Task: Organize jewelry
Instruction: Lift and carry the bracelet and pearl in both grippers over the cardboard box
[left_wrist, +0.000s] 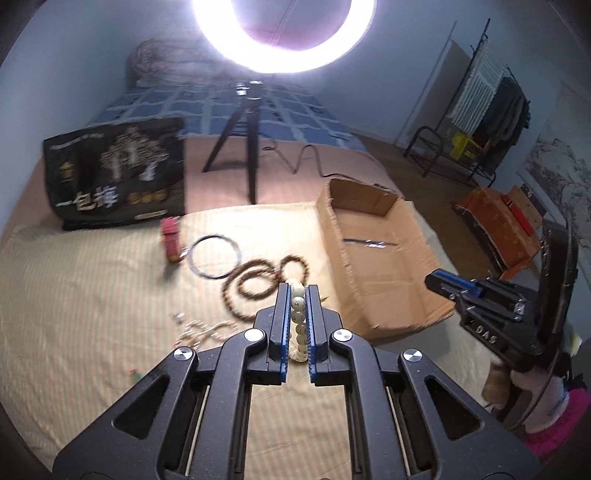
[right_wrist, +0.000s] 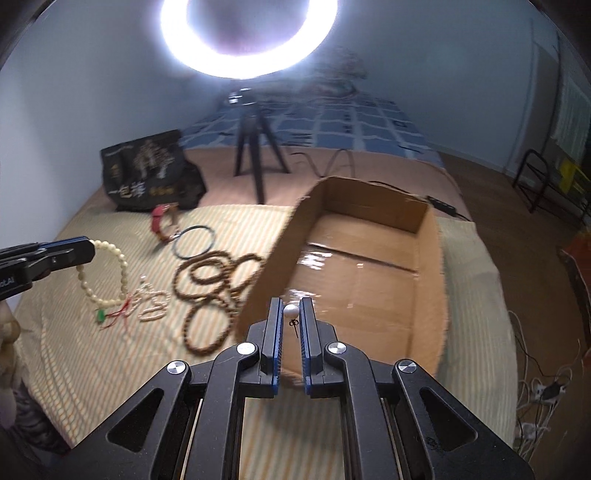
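Note:
My left gripper (left_wrist: 297, 291) is shut on a cream bead bracelet (left_wrist: 298, 321) and holds it above the striped cloth; from the right wrist view the bracelet (right_wrist: 107, 273) hangs from the gripper (right_wrist: 86, 249) with a red cord and green charm. My right gripper (right_wrist: 291, 304) is shut on a pearl earring (right_wrist: 290, 312) over the near corner of the open cardboard box (right_wrist: 428, 258); it also shows in the left wrist view (left_wrist: 430, 278). Brown bead strands (left_wrist: 255, 280), a black ring bangle (left_wrist: 214, 254), a red bracelet (left_wrist: 170, 240) and a small pale bead chain (left_wrist: 201, 330) lie on the cloth.
A black printed bag (left_wrist: 114, 173) stands at the back left. A ring light on a tripod (left_wrist: 251, 144) stands behind the cloth with its cable trailing right. The box (left_wrist: 388, 266) holds a thin dark pin. A clothes rack (left_wrist: 480, 110) stands at the far right.

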